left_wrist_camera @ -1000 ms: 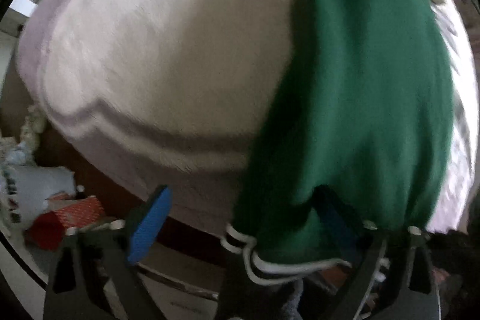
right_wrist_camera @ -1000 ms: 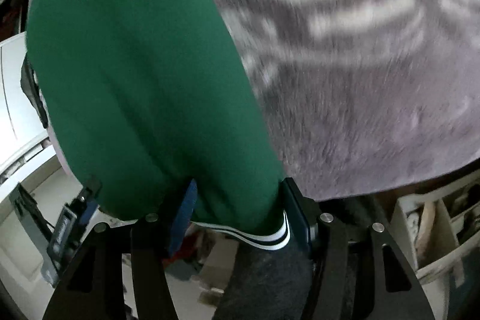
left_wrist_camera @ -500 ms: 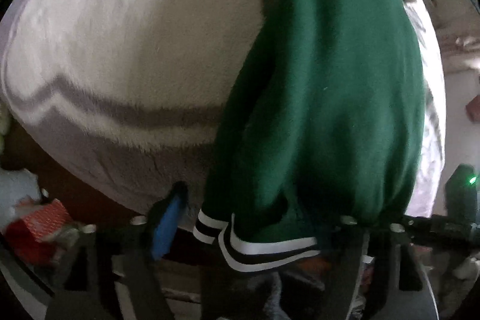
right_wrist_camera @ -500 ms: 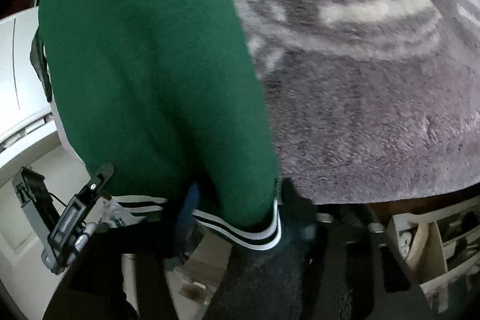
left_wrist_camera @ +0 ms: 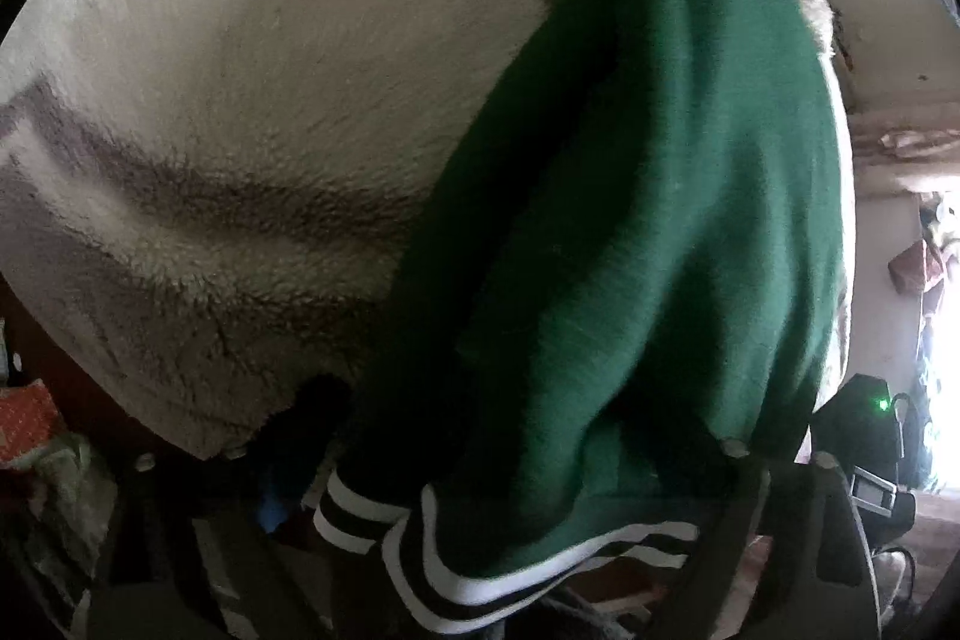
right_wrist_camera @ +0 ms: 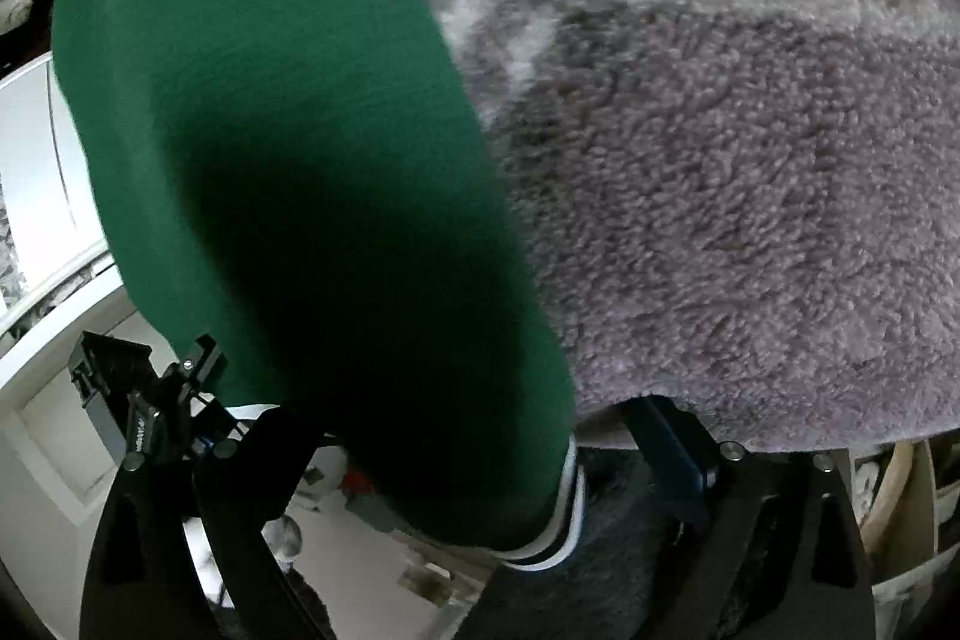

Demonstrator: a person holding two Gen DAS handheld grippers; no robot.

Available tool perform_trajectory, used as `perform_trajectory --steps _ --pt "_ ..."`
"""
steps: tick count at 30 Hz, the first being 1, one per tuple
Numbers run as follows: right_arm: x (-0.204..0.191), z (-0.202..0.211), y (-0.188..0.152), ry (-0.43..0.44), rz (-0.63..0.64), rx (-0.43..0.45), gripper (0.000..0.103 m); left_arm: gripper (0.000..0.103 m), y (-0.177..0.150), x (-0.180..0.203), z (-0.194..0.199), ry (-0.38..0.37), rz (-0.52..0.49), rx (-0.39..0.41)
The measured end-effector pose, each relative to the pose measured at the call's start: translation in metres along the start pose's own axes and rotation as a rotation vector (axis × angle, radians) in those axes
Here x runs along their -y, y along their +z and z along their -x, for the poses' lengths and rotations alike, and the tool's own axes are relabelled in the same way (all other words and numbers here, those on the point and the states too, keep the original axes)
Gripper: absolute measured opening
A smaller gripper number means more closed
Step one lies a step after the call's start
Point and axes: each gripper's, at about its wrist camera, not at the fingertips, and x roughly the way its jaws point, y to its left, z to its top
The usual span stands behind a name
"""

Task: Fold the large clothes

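A green garment [left_wrist_camera: 648, 232] with a black-and-white striped hem [left_wrist_camera: 480, 580] lies on a fluffy white and purple blanket [left_wrist_camera: 270, 100]. My left gripper [left_wrist_camera: 498, 466] has its jaws spread wide around the hem; the blue left pad [left_wrist_camera: 276, 508] shows, and cloth hides the right one. In the right wrist view the garment [right_wrist_camera: 288, 160] hangs over my right gripper [right_wrist_camera: 480, 436], whose jaws also stand wide around the striped hem [right_wrist_camera: 558, 526]. The blue right pad [right_wrist_camera: 672, 442] shows against the blanket [right_wrist_camera: 750, 196]. Whether either gripper pinches the cloth is hidden.
A red box [left_wrist_camera: 24, 418] and clutter sit low on the left. A dark device with a green light [left_wrist_camera: 870, 418] stands at the right. White furniture [right_wrist_camera: 36, 196] and a black mount [right_wrist_camera: 132, 400] are at the left of the right wrist view.
Both grippers have moved in closer over the garment hem. The green cloth now fills more of each view and covers more of the jaws.
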Motion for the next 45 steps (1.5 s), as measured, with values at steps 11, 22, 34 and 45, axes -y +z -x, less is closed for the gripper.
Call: perform_trajectory --steps 11,22,34,45 --pt "-0.028 0.006 -0.059 0.004 0.068 0.076 0.031 0.022 -0.006 0.038 0.043 0.055 -0.091 0.023" --pt "-0.07 0.09 -0.086 0.189 0.143 0.139 0.026 0.019 0.011 0.075 0.122 -0.059 -0.071 0.133" --pt "-0.16 0.257 0.025 0.351 0.167 0.35 0.025 0.019 0.16 0.162 0.159 -0.186 -0.101 0.308" --pt "-0.19 0.271 0.251 0.379 -0.13 0.234 0.031 0.02 0.352 0.2 0.039 -0.088 -0.027 -0.046"
